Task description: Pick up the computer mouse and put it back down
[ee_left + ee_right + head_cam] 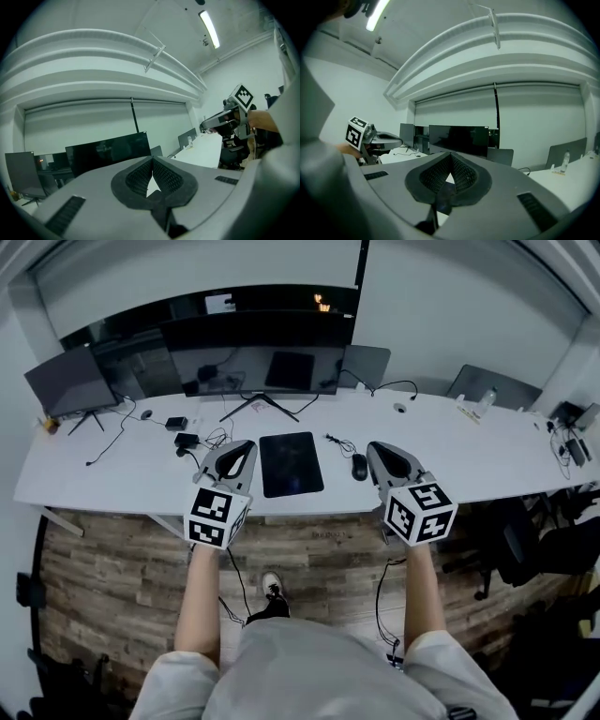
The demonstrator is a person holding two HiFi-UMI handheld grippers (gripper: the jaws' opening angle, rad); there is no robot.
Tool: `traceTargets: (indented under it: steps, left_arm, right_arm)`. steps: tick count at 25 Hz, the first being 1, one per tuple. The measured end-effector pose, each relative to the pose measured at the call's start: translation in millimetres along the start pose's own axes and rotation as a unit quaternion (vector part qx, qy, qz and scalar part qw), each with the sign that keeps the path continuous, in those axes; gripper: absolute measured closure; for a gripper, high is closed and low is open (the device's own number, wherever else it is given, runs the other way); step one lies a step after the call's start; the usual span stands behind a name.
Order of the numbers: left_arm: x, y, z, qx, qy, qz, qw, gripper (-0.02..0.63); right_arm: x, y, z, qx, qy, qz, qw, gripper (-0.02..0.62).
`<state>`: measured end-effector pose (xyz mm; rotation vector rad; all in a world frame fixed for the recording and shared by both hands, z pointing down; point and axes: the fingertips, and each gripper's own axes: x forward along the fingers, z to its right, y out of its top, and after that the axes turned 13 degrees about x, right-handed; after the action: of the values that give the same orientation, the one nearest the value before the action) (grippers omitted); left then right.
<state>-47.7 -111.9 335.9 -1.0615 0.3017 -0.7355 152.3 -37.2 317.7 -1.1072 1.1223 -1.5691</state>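
Note:
The black computer mouse (359, 466) lies on the white desk (112, 474), just right of a dark rectangular mat (291, 463). My right gripper (377, 448) hovers over the desk's front edge immediately right of the mouse, apart from it. Its jaws are shut and hold nothing, as the right gripper view (451, 158) shows. To the left of the mat my left gripper (246, 446) also hangs over the front edge, shut and empty in its own view (152, 161). Neither gripper view shows the mouse.
Dark monitors (272, 352) line the back of the desk, with a smaller screen (70, 381) at the left. Cables and a power brick (186, 440) lie left of the mat. A bottle (484, 401) stands far right. Office chairs (525, 540) sit right of me.

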Motion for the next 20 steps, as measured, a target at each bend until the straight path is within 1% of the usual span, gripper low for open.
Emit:
traceTargets:
  steps: [2,5,7,11,14,16,19,20]
  left_arm:
    - [25.5,-6.1,-21.5,-0.002,-0.009,0.003,1.0000,0.588]
    - [62.5,-14.5,-45.5,-0.004,-0.025,0.007,0.9996,0.588]
    - [85.7,-21.7,-55.7,-0.006,-0.038,0.009,0.9992,0.589]
    - [123.8,-36.3,-68.2,-0.017,-0.058,0.010,0.9981,0.589]
    - [149.3,-50.0,-65.5,-0.027,-0.075,0.005,0.9968,0.588]
    - [165.5,-61.3,-60.2,-0.042,-0.087,-0.003,0.9953,0.588]
    - [188.0,-77.5,-49.3,-0.067,-0.099,-0.016,0.9927,0.588]
    - [195.2,-83.1,-45.7,-0.075,-0.102,-0.022,0.9917,0.588]
  right_arm:
    - [27.6,7.7,9.3,0.006,-0.015,-0.002,1.000,0.583]
    - [60.6,15.8,28.4,-0.019,-0.057,0.000,0.998,0.583]
    - [80.6,15.4,40.9,-0.021,-0.074,-0.008,0.997,0.583]
    - [114.5,4.4,67.4,-0.012,-0.104,-0.039,0.994,0.583]
    - [128.9,-6.2,88.8,-0.013,-0.129,-0.055,0.990,0.583]
    - [135.9,-16.1,100.2,0.000,-0.126,-0.065,0.990,0.583]
    - [147.6,-31.5,117.3,0.049,-0.092,-0.070,0.992,0.581]
    - [152.3,-37.2,125.9,0.065,-0.088,-0.073,0.991,0.581]
